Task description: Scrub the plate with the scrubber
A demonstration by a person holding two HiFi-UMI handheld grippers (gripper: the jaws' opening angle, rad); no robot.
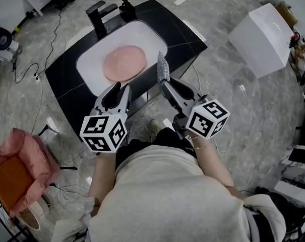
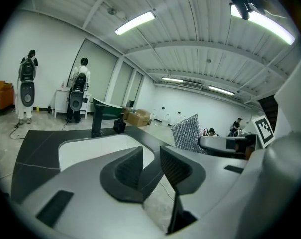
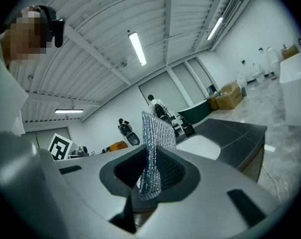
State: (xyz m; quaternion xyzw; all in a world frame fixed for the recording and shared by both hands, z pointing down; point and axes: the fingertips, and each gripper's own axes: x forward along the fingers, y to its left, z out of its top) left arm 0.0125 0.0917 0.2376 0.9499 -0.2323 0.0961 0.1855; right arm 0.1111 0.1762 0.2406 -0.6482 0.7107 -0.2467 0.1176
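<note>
A pink plate [image 1: 124, 63] lies flat in the white basin of the sink [image 1: 89, 64], set in a black counter. My right gripper [image 1: 165, 82] is shut on a silver mesh scrubber [image 1: 163, 67], which stands upright from the jaws just over the basin's near right rim; the same scrubber [image 3: 152, 153] fills the middle of the right gripper view. My left gripper [image 1: 117, 92] hovers at the counter's near edge, short of the plate, its jaws apart with nothing between them. In the left gripper view the gripper [image 2: 151, 169] faces the basin and the scrubber [image 2: 188, 133] shows at the right.
A black faucet [image 1: 98, 18] and a small dark dispenser [image 1: 126, 8] stand at the sink's far side. A white box [image 1: 262, 38] sits on the floor at right, a pink and orange chair [image 1: 18, 168] at left. Cables trail over the grey floor.
</note>
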